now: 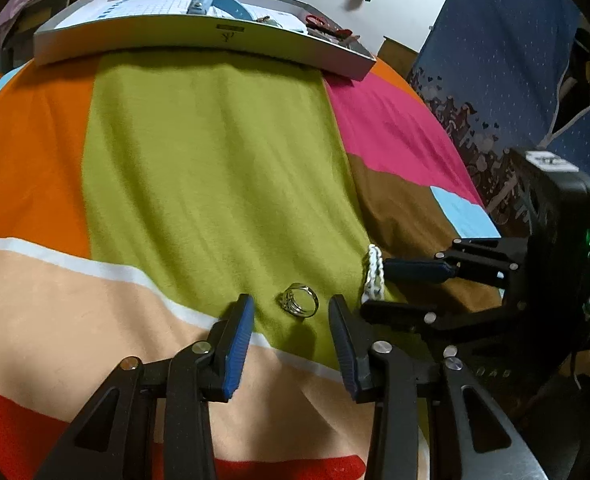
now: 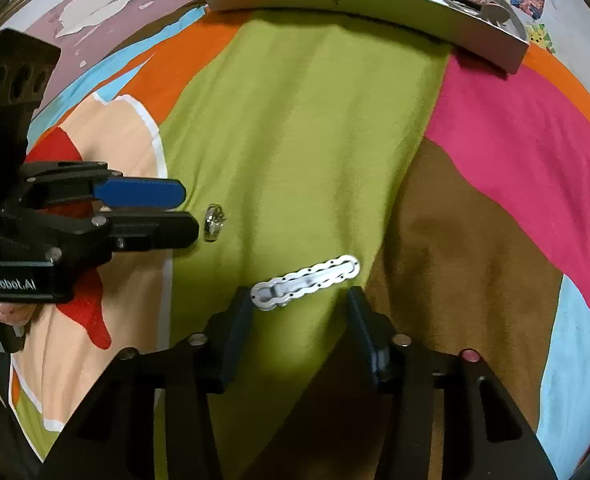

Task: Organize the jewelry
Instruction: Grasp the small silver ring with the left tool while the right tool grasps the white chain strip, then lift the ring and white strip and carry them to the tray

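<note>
Jewelry lay loose on the green panel of a patchwork bedspread: a silver ring and, just beside it, a white hair clip. The left gripper stood low with its jaws partly spread, one on either side of the ring, pads clear of the metal; in my judgement it was placed so for a pinch on the band. The right gripper bracketed the clip likewise, jaws apart, the clip lying aslant across the gap with one end close to a pad; contact there could not be confirmed. A grey tray, already bearing small items, sat at the far edge of the cloth, the likely destination. Nothing obstructed that path. The two tools worked close together, so collision was the chief hazard.
</note>
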Motion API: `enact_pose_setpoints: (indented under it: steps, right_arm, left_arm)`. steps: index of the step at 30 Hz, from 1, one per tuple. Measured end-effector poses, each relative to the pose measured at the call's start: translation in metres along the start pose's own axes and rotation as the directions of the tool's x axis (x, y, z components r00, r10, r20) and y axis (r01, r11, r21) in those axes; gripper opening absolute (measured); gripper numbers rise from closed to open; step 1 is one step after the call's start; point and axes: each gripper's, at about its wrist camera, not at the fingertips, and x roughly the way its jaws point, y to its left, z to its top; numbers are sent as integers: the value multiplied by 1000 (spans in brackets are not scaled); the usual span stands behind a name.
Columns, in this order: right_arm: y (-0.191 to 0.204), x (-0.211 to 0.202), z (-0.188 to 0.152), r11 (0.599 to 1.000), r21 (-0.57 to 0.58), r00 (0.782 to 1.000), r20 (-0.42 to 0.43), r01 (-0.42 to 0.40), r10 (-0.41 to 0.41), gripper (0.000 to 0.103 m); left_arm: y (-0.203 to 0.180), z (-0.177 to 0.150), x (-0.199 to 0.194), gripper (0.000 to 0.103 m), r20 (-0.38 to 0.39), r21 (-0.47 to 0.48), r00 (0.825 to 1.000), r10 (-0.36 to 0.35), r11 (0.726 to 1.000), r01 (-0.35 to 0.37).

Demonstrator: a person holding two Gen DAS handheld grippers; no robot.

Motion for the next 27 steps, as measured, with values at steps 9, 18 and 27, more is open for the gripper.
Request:
enact_pose_setpoints:
  steps: [9,18,27]
  right_arm:
    - [-25,5,3,993,115,999,8,-34,33,36]
    - [-27,15,4,986,161,999,21,-46,43,36]
    - [-43,15,3,964,244,994,44,-108,100,36]
  left_arm:
    - [-20,-1,7,23,-9,93,998,55,994,-54]
    - [-7,3,13,8,-9,36,998,61,997,-61]
    - [5,-1,7,6,7,-56,996,91,994,-91]
